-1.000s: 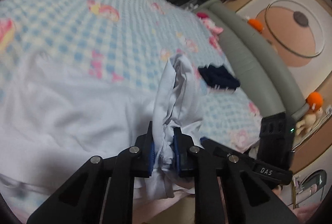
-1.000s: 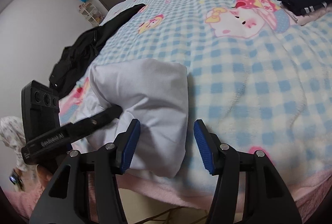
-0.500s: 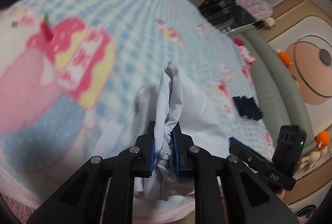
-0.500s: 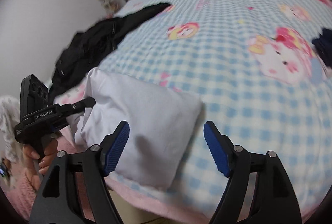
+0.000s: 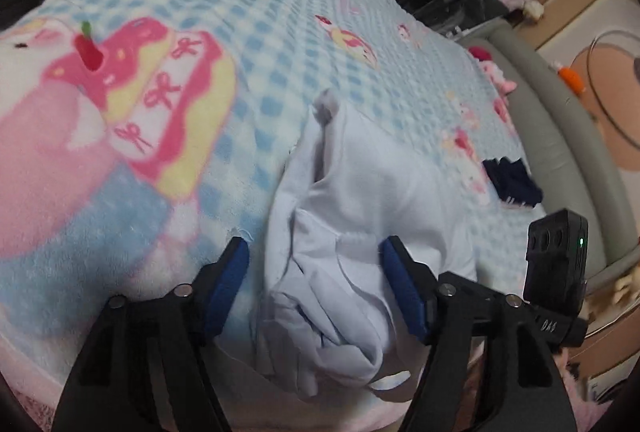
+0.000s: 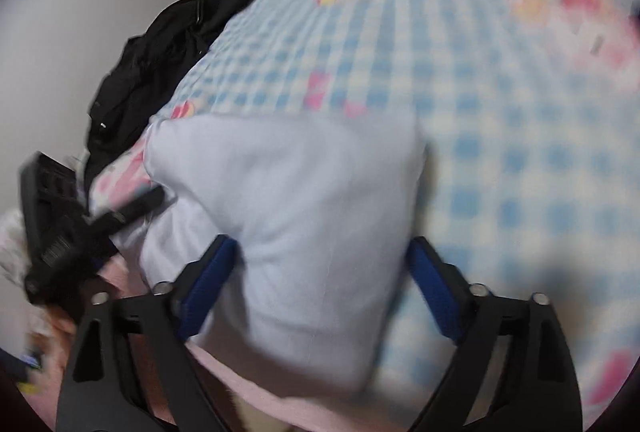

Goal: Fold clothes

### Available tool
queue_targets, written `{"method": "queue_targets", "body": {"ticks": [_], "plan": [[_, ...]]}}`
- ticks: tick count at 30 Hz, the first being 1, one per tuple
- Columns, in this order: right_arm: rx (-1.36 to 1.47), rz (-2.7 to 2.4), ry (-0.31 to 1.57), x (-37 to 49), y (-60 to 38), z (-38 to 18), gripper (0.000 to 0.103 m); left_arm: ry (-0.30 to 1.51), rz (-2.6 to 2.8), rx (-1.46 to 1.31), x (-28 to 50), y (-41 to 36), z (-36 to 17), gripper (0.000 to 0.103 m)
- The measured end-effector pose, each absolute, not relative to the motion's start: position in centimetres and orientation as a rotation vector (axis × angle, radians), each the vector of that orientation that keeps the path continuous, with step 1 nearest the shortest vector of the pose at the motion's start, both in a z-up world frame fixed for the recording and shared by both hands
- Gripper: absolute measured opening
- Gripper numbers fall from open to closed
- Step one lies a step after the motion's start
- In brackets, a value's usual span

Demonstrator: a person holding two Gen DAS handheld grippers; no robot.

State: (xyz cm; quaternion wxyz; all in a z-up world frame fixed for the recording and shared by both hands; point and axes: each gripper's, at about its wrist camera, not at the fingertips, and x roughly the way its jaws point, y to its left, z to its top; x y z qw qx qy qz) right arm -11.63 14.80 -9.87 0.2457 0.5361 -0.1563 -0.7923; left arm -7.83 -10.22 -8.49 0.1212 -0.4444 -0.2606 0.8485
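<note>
Smooth matt cloth garment [image 5: 372, 191] — on a fleecy, fuzzy blanket [image 5: 260, 43].

A home bedroom; a bed [image 5: 560, 167] under a cartoon-print checked blanket [image 5: 280, 43].

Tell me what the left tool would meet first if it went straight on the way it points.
Most likely the white garment bunched on the checked blanket. The left tool has just been opening, its pads clear of the cloth, which lies between and ahead of them. Depth is hard to judge.

Our left gripper [image 5: 314, 282], a second ago clamped on the bunched white cotton garment [image 5: 360, 232], has just been opening; the cloth lies between its jaws unpinched. Our right gripper [image 6: 320, 286] has widened too, straddling it.
</note>
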Motion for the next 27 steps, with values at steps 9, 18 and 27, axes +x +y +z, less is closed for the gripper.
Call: {"method": "queue_targets", "body": {"ticks": [9, 18, 27], "plan": [[1.358, -2.199, -0.52, -10.2, 15.7, -7.5, 0.065, -0.702, 2.466, -1.247, -7.5, -8.6, -6.8, 0.039], [1.312, -2.358, -0.571, -7.5, 23.3, -4.0, 0.065, -0.577, 2.32, -1.261, -7.9, 0.2, -5.8, 0.038], [1.416, -2.414, -0.568, -6.7, 27.8, -6.8, 0.068, -0.45, 2.48, -1.35, -7.5, 0.2, -6.8, 0.051]]}}
